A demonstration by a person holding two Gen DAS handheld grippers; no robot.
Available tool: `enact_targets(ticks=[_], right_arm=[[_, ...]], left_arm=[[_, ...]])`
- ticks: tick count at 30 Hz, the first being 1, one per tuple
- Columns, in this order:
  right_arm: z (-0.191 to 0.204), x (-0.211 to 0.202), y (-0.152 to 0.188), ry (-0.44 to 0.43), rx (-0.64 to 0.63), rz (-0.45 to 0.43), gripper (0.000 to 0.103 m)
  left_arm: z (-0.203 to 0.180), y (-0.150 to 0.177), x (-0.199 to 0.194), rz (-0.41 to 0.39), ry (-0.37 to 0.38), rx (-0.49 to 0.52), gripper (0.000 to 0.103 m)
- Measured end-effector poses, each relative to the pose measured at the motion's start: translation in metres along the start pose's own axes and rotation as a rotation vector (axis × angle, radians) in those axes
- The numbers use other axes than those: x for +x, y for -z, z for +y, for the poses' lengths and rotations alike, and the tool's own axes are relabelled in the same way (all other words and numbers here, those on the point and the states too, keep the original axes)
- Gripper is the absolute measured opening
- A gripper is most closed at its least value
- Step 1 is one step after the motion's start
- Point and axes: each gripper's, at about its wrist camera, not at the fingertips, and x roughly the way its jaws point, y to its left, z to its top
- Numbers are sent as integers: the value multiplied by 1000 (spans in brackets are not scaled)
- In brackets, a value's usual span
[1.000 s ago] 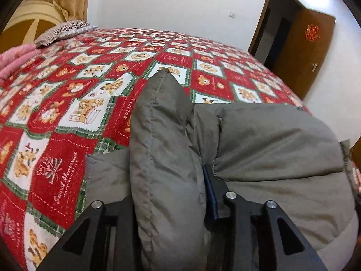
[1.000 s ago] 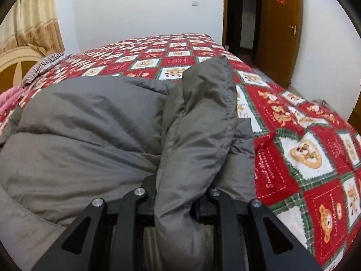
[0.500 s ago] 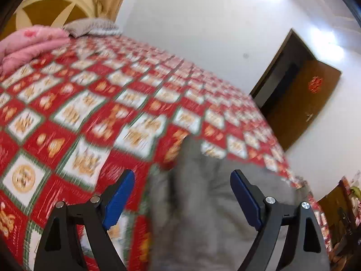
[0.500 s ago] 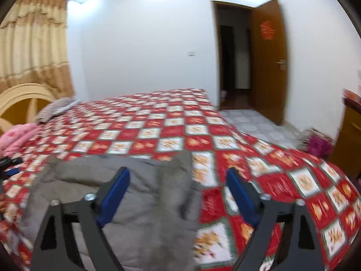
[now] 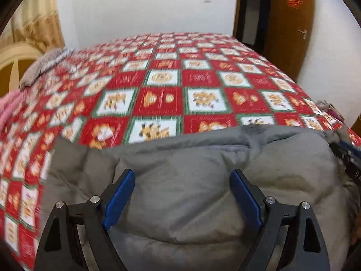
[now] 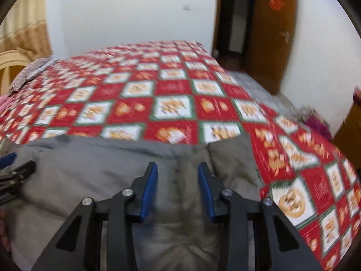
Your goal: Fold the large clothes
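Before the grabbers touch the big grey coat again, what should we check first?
1. Left gripper open: ok, wide.
2. Right gripper open: ok, narrower gap.
3. Nothing caught between either pair of fingers: ok.
4. Grey coat lying on the bed cover: ok.
5. Coat folded flat and even: not ok, the right side bunches up.
6. Both grippers clear of each other: ok, apart over opposite ends of the coat.

Both views motion-blurred, worst on quilt [image 5: 162,97] pattern; even indoor light, soft shadows, strong fisheye bending with black vignette corners
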Motion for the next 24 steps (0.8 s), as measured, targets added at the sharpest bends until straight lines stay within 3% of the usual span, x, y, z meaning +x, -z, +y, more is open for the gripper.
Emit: enact_targets(ticks=[5, 14, 19, 21, 22, 24], right_arm=[[-22, 17, 12, -54, 99, -6, 41], [-26, 32, 13, -91, 127, 18, 42], [-19, 31, 10, -46, 93, 32, 41], [-12, 20, 2, -2, 49, 43, 36], [-9, 5, -1, -23, 58, 9, 29], [-3, -23, -7, -96, 83, -39, 28]], left_arm=[[-4, 7, 11, -36, -9, -20, 92], [-8, 9, 31, -50, -44, -27, 98], [-15, 10, 38, -39, -99, 3, 98], [-16, 10, 40, -31, -121, 15, 98], [-17, 11, 40, -29, -131, 21, 98], [-15, 11, 39, -28, -129, 20, 98]])
